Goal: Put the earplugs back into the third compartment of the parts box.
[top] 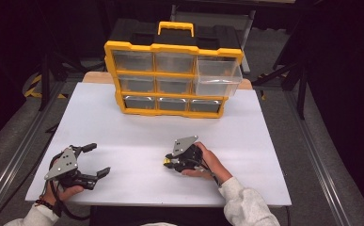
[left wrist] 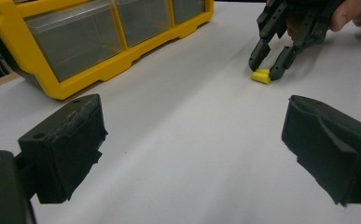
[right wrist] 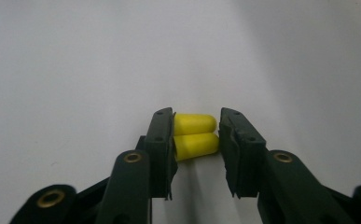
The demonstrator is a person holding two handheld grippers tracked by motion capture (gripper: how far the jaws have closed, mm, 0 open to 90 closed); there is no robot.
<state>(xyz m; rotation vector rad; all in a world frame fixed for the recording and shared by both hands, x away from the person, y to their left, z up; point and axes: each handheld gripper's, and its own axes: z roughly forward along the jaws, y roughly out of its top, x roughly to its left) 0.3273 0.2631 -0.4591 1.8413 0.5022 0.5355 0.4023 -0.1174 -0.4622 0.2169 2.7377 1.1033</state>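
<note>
Two yellow foam earplugs [right wrist: 194,135] side by side between the right gripper [right wrist: 196,140] pads near-right on the white table [top: 123,132], clamped, left gripper [top: 97,160] idling wide open; best squeezing gently, then lifting straight up toward that pulled-out drawer [top: 217,77].

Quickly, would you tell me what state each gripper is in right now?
Left gripper: open, empty.
Right gripper: shut on two yellow earplugs.
</note>
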